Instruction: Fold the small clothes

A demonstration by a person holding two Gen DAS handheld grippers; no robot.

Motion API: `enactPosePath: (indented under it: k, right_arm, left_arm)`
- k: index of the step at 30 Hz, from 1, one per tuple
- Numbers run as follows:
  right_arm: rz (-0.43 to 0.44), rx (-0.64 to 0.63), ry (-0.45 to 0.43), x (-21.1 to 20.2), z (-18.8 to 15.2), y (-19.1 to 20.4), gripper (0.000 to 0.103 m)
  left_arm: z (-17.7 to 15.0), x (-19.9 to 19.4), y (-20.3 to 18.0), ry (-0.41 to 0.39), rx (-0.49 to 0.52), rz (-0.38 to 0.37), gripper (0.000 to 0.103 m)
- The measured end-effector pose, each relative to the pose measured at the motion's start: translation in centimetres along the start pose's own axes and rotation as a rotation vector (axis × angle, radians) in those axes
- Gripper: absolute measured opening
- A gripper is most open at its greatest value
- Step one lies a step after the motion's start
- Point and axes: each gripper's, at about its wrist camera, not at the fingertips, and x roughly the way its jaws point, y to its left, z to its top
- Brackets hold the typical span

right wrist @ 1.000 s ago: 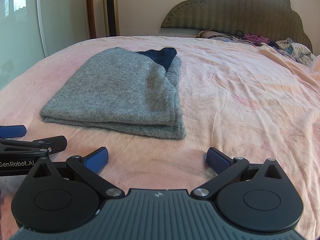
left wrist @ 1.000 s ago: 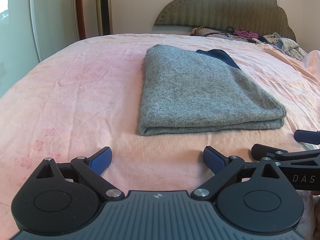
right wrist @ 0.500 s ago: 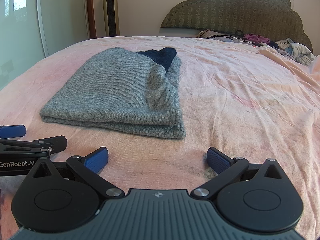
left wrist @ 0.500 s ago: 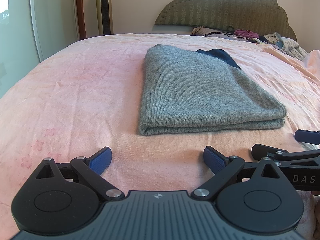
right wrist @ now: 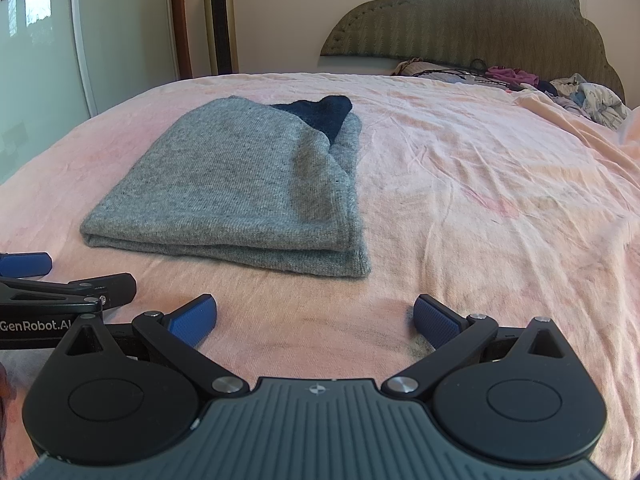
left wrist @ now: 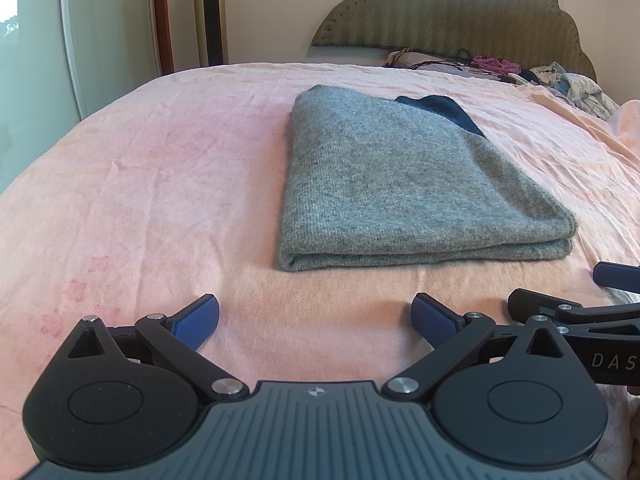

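Note:
A grey knitted garment (left wrist: 392,184) lies folded in a flat rectangle on the pink bedsheet (left wrist: 160,184), with a dark blue part (left wrist: 444,110) showing at its far end. In the right wrist view the same garment (right wrist: 240,188) sits ahead and to the left. My left gripper (left wrist: 316,320) rests low over the sheet, just short of the garment's near edge, open and holding nothing. My right gripper (right wrist: 316,320) is open too, empty, beside the garment's near right corner. Each gripper shows at the edge of the other's view.
A padded headboard (left wrist: 460,16) stands at the far end of the bed. Loose clothes and cords (left wrist: 560,84) lie piled near it at the far right. A tall gold-coloured appliance (left wrist: 210,12) and a glass door (left wrist: 36,40) stand beyond the bed at the left.

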Motion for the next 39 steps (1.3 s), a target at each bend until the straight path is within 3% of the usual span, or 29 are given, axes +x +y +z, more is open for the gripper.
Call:
enactPosePath:
  k: [7,11,39]
  right_arm:
    - [-0.102,0.112,0.002,0.2,0.5,-1.8,0.103]
    - [-0.130,0.063,0.007,0.6,0.3,-0.9,0.103]
    - [-0.120,0.067,0.002,0.4,0.2,-1.1,0.103]
  left_arm:
    - [0.6,0.5,-0.3,0.003,-0.023,0.031,0.103]
    - [0.5,0.5,-0.3,0.000,-0.016,0.028,0.103]
    - [0.5,0.4,0.0,0.003,-0.008,0.007,0.103]
